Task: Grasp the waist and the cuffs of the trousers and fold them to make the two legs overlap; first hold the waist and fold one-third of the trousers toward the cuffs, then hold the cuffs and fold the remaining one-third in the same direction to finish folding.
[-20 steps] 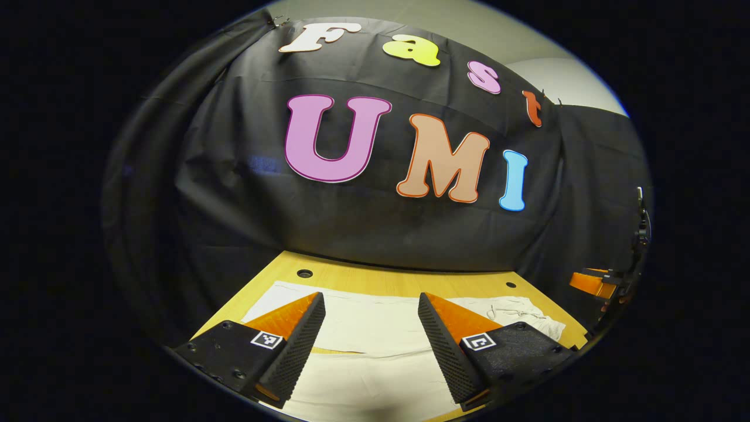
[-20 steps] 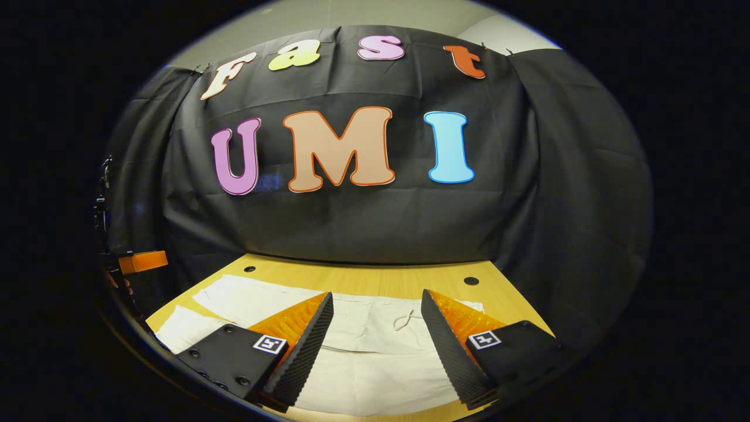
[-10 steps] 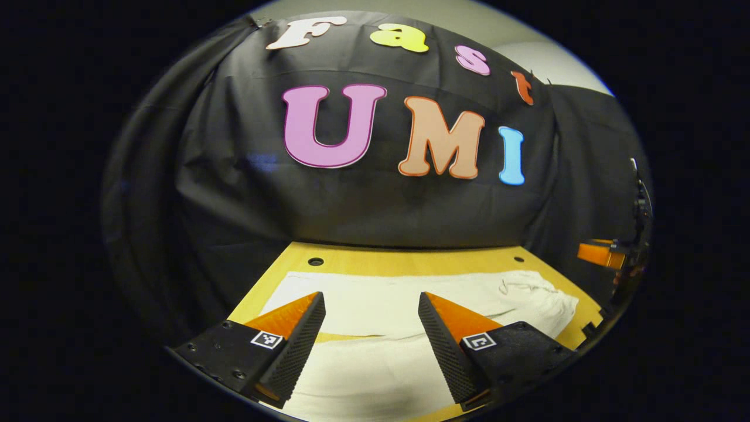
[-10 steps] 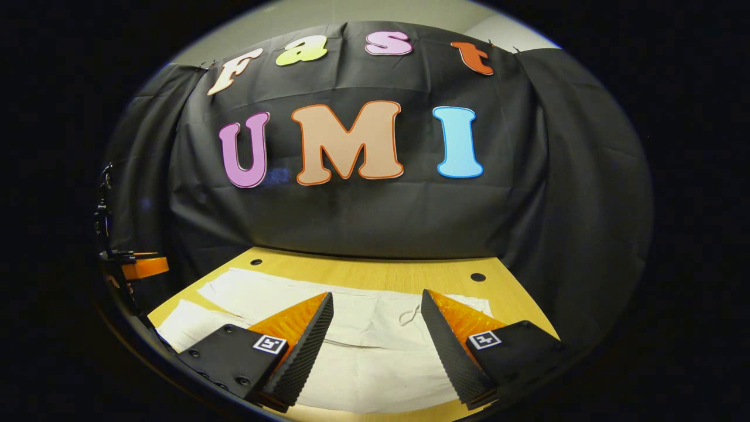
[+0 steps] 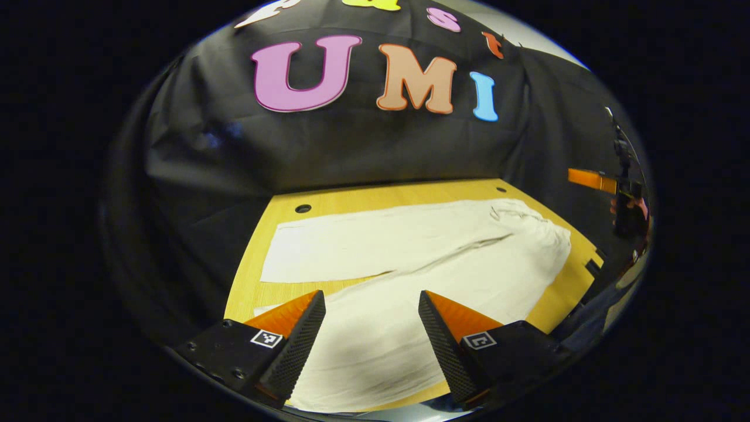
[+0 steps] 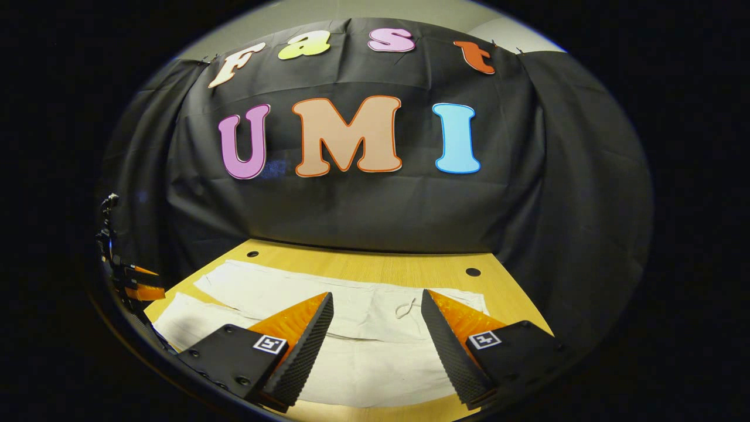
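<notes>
Left gripper view shows the cream cotton trousers (image 5: 422,258) spread flat across the wooden tabletop (image 5: 375,196), legs still apart, so both the left gripper (image 5: 372,328) and right gripper (image 6: 377,334), fingers wide apart and empty, should probably pinch the near-edge cuff and waist together.

Booth interior. Ahead of the tool, a light wooden tabletop (image 6: 375,266) with round holes (image 6: 472,272) near its far edge meets a draped black cloth wall (image 6: 363,211); above the cloth, a pale room wall (image 6: 351,10) shows.
</notes>
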`<state>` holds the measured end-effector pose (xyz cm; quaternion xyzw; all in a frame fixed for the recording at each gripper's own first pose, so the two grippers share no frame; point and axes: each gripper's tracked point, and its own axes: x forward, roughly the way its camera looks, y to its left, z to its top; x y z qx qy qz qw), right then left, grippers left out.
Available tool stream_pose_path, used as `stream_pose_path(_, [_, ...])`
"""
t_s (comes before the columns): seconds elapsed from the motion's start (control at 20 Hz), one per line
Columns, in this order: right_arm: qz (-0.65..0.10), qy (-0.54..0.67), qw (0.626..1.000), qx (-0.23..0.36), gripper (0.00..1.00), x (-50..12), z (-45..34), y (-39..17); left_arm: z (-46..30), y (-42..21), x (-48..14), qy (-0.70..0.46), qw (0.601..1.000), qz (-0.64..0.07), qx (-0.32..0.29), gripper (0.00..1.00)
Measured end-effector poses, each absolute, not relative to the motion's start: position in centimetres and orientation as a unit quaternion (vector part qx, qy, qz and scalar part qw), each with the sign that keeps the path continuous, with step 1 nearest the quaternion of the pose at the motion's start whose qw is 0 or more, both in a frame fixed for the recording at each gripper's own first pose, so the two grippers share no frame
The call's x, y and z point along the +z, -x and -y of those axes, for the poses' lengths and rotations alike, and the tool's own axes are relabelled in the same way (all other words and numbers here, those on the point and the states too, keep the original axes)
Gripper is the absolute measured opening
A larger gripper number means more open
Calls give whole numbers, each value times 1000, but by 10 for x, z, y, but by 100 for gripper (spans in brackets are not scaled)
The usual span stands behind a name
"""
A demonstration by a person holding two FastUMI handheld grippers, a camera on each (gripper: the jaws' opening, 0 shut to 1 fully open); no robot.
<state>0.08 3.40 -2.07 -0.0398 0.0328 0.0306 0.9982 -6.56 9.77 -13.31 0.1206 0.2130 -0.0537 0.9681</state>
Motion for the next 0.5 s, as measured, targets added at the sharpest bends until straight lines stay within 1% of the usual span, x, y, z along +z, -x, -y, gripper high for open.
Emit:
stream_pose_path(0.1, [-32,45,998,27,96,-22,-41,3,-109,78,-152,-160,950,-256,-81,95])
stream_pose_path(0.15, [-33,46,998,25,94,-25,-44,6,-114,83,-165,-183,938,-278,-96,95])
stream_pose_path(0.2, [-35,49,998,23,97,-26,-48,8,-119,89,-177,-203,926,-299,-111,94])
stream_pose_path(0.25, [-37,52,998,20,94,-30,-50,9,-125,96,-190,-220,912,-321,-127,94])
stream_pose_path(0.35, [-42,63,997,19,96,-38,-66,14,-133,115,-220,-265,870,-376,-179,93])
stream_pose_path(0.5, [-46,57,997,26,97,-42,-84,18,-135,130,-237,-272,838,-417,-224,93])
